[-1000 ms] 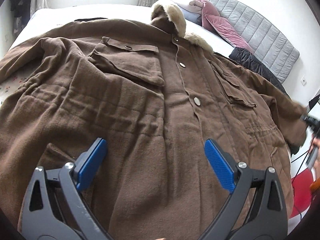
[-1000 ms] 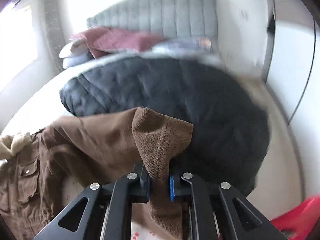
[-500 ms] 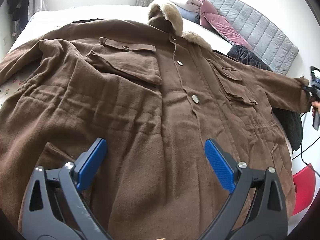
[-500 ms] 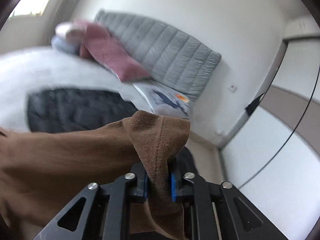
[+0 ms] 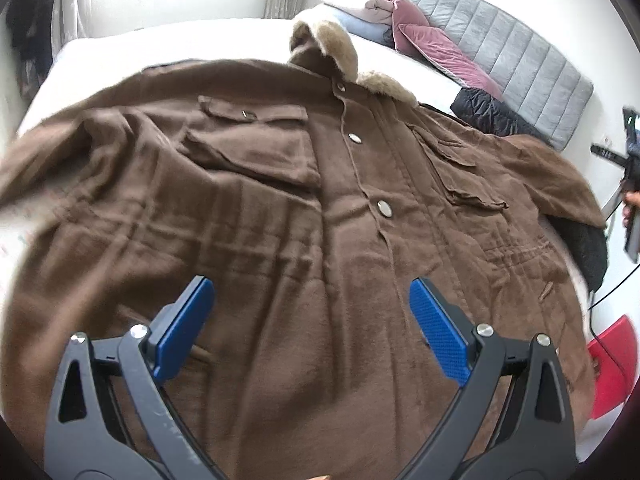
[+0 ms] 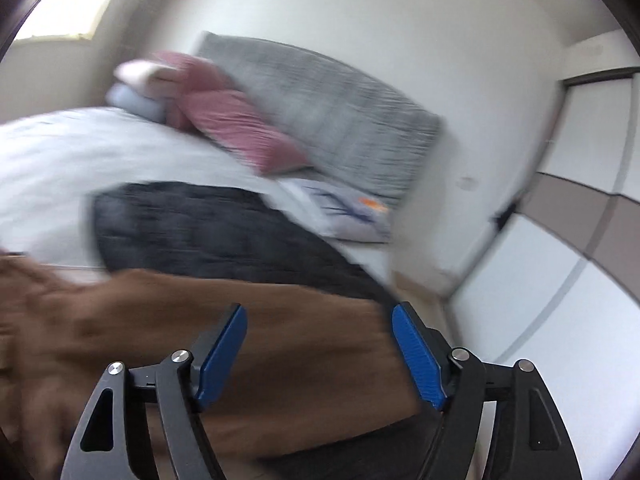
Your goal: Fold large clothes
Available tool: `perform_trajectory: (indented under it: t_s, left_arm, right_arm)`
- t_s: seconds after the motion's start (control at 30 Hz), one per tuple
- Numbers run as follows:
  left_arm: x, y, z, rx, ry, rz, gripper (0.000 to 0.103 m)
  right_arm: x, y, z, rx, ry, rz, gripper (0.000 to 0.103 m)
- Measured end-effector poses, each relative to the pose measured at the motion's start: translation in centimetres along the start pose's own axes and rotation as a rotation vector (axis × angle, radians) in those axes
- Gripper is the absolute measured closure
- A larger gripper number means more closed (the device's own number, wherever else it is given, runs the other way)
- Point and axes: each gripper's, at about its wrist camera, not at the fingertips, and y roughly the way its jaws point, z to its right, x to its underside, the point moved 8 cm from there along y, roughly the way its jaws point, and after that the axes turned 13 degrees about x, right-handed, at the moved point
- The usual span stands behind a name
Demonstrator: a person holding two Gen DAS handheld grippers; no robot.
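Observation:
A large brown coat with a fur-trimmed hood lies front up, spread over a white bed. My left gripper is open and empty above the coat's lower front. My right gripper is open over the coat's right sleeve, which lies stretched out under its jaws on a black quilted jacket. The right gripper also shows at the far right edge of the left wrist view. The sleeve shows there too.
Pink and white pillows and a grey padded headboard stand at the bed's head. A red object sits on the floor by the bed's right side. A white wall and wardrobe are to the right.
My right gripper pulled the sleeve outward, then opened and let it go; the sleeve now lies flat. My left gripper stayed open over the coat and shifted slightly.

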Motion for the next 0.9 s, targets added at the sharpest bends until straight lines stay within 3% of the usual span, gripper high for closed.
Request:
perform_trajectory:
  t_s: [0.13,0.2,0.3,0.43,0.47,0.53,0.6,0.67,0.77,0.9]
  left_arm:
    - [-0.6,-1.3,-1.7,-0.108,0.111,-0.086,0.005]
    - [-1.2,-2.3,-3.4,-0.127,0.106,-0.056,0.005]
    - [-1.8,-3.0,-6.3,-0.085,0.04,-0.008,0.005]
    - [-1.4,-1.4,-9.7,-0.103,-0.054,-0.018,0.005]
    - [-1.0,-0.8,-10.2,-0.112,-0.056,-0.036,0.005]
    - [-0.4,-0.2,-10.7,-0.118,-0.055,-0.063,0.005]
    - [-0.3,-0.4,-10.8,-0.124,-0.046,-0.054,0.005]
    - [0.2,-0.5,-11.0,-0.14,-0.048,-0.052,0.005]
    - [1.0,-0.7,-10.3,-0.175,-0.035,-0.067,0.005]
    - [2.3,-2.4,-8.7,-0.175,0.011,-0.136,0.005]
  right_arm:
    - [2.8,-4.7,-7.3,-0.336,-0.065,-0.09,0.021]
    - [5.0,-6.8,-10.8,-0.462,-0.1,-0.14,0.021]
    - [8.6,-9.6,-15.6,-0.621,-0.138,-0.213,0.021]
    - [13.1,-11.8,-19.9,-0.73,-0.196,-0.239,0.021]
    - [14.9,-11.0,-20.5,-0.72,-0.207,-0.277,0.021]
    - [17.0,-9.6,-20.5,-0.731,-0.199,-0.321,0.021]
    - [17.9,-9.7,-18.2,-0.798,-0.116,-0.286,0.021]
    - [18.6,-9.6,-16.1,-0.788,-0.106,-0.294,0.021]
    - [21.8,-8.2,-12.0,-0.713,-0.148,-0.379,0.021]
    - [24.2,-7.9,-6.1,-0.776,-0.026,-0.458,0.021]
